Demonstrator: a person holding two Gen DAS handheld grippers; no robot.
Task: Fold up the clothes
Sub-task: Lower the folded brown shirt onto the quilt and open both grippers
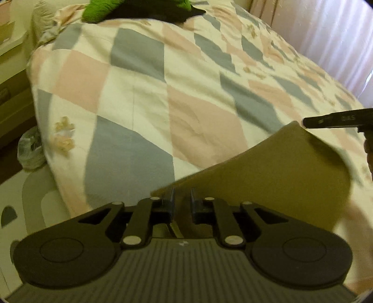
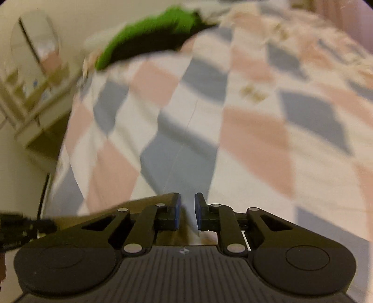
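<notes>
Bedroom light falls yellow over a bed [image 1: 144, 98] spread with a quilt of pink, grey and cream diamonds, and above its near edge hangs the task's thing: 1 olive-brown garment [image 1: 268, 167], held up off the quilt and stretched between 2 grippers. The left gripper [image 1: 182, 202] has its jaws drawn close on the cloth's edge, with fabric passing between the blue pads, so it looks to be gripping the garment. The right gripper [image 2: 187, 209] stands nearly closed at the cloth's other end; an olive edge runs up to its left pad, and I judge it pinches the corner, though blur leaves that less than sure. Both views are smeared, which suggests quick motion, and that is the main risk: a thin corner held by so little could slip out of the right gripper's pads, dropping half the cloth and spoiling any crease. If the 2 grippers drift to unequal heights or lose tension, the garment could sag and land wrinkled or skewed on the quilt. At the far end of the bed lie 2 more pieces of cloth, 1 green cloth [image 1: 105, 9] and 1 black cloth [image 1: 163, 12], touching each other; whether folded I cannot tell. Beside the bed sits 1 pale bag [image 1: 30, 151] on the floor.
</notes>
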